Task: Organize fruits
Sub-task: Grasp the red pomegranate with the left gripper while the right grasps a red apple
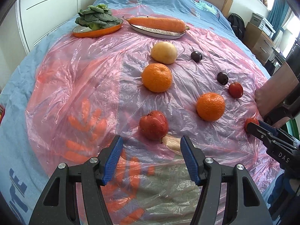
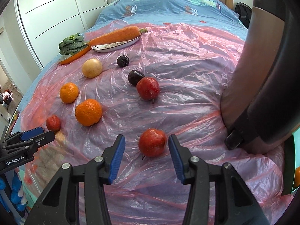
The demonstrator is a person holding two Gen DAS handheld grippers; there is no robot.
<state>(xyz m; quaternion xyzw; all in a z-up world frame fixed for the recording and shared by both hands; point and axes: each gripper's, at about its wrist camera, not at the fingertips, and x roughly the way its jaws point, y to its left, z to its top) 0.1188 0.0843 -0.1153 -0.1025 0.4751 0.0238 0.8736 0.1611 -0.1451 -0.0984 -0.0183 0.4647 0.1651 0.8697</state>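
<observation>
The fruit lay scattered on a pink plastic sheet spread over a bed with a blue cover. The left tool stood wide open with nothing between its blue pads, a red apple just beyond its tips. The right tool was also wide open, its two pads flanking another red apple without visibly touching it. A third red apple rested against a dark plum, and a second dark plum sat farther back. Two oranges lay near the middle of the sheet, with a pale yellow fruit behind the farther one. At the far edge of the sheet, a carrot lay on an oval white dish, and beside it a leafy green vegetable sat in an orange dish. A large dark and brown object stood on the right side of the bed.
</observation>
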